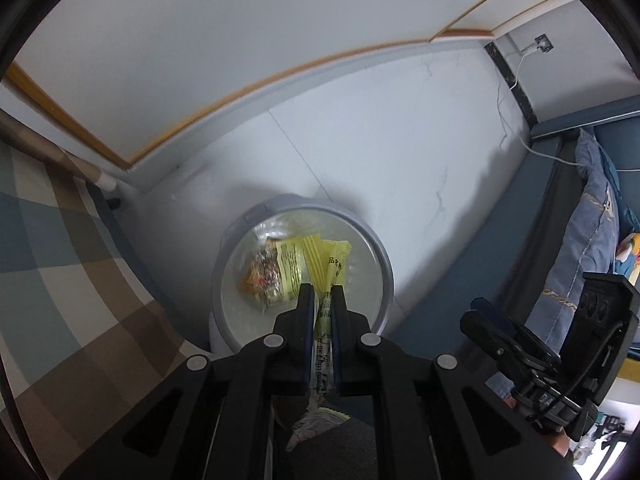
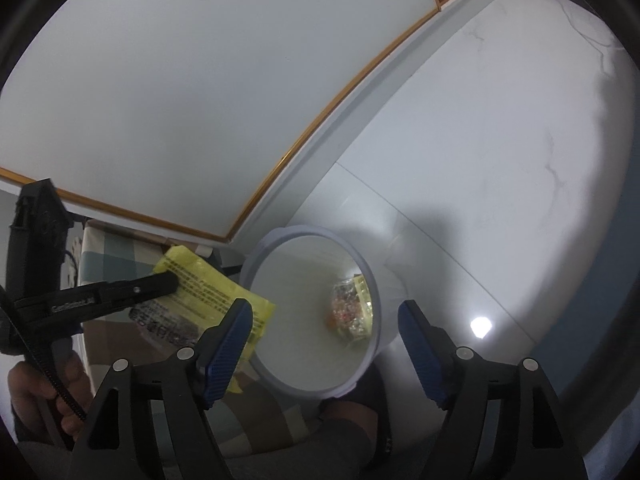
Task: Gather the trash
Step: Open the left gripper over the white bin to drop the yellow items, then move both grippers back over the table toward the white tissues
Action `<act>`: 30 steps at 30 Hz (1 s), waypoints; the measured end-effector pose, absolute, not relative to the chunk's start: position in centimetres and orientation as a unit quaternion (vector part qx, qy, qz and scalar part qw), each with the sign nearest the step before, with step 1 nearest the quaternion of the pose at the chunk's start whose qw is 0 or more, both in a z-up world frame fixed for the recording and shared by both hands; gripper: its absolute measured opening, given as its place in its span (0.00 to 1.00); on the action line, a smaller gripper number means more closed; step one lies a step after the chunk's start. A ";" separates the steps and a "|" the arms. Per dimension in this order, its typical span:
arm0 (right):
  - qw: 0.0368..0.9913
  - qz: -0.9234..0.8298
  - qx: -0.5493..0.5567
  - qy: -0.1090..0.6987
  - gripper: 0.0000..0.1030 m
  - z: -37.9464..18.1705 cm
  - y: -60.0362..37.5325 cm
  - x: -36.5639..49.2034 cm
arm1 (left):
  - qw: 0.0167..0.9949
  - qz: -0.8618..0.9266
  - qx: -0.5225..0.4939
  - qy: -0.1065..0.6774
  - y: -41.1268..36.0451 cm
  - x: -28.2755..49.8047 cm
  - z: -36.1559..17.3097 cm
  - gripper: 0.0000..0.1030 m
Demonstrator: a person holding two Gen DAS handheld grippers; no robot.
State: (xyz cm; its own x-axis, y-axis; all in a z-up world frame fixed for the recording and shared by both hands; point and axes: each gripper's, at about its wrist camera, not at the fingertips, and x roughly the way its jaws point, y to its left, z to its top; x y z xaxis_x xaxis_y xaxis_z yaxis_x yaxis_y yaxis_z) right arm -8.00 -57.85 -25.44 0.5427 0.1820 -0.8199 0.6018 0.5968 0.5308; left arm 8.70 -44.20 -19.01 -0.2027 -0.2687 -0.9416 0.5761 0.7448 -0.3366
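Right now the left tool [image 1: 321, 292] is clamped tight on a yellow wrapper [image 1: 320, 264], which pokes out past the tips and hangs over the mouth of the grey bin [image 1: 384, 264], w/ its tail trailing back under the tool. Beside it the right tool [image 2: 324, 316] stands wide apart w/ nothing between the blue pads [image 2: 228, 344], pointed down at the same bin. Inside, a clear crinkly packet [image 2: 352, 312] w/ orange bits lies on the bottom next to another yellow scrap, so some trash is already in. Step in hand looks like the drop: wrapper carried over the opening, not yet let go. Next move prob calls for easing the left tool open while it's over the rim, so the wrapper falls inside and doesn't catch the edge or slide onto the checked cloth [image 1: 60, 264] at the side. Beyond: pale tiled floor [image 1: 400, 140], skirting, wall, and a bed [image 1: 592, 216] off to the right.
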 end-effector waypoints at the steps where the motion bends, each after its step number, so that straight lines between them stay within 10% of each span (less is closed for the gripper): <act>1: 0.766 -0.137 0.429 0.459 0.74 -25.5 -57.9 -8.0 | 0.619 -0.337 0.113 0.700 -44.3 8.7 -19.2 0.05; 8: 0.770 -0.133 0.431 0.451 0.74 -25.3 -58.0 -8.3 | 0.619 -0.320 0.129 0.705 -44.4 8.6 -19.4 0.11; 18: 0.773 -0.135 0.431 0.445 0.77 -24.6 -58.0 -8.5 | 0.649 -0.313 0.117 0.684 -43.6 8.8 -17.6 0.61; 30: 0.789 -0.130 0.412 0.437 0.82 -21.0 -56.7 -9.1 | 0.728 -0.294 0.113 0.609 -39.7 8.2 -12.4 0.71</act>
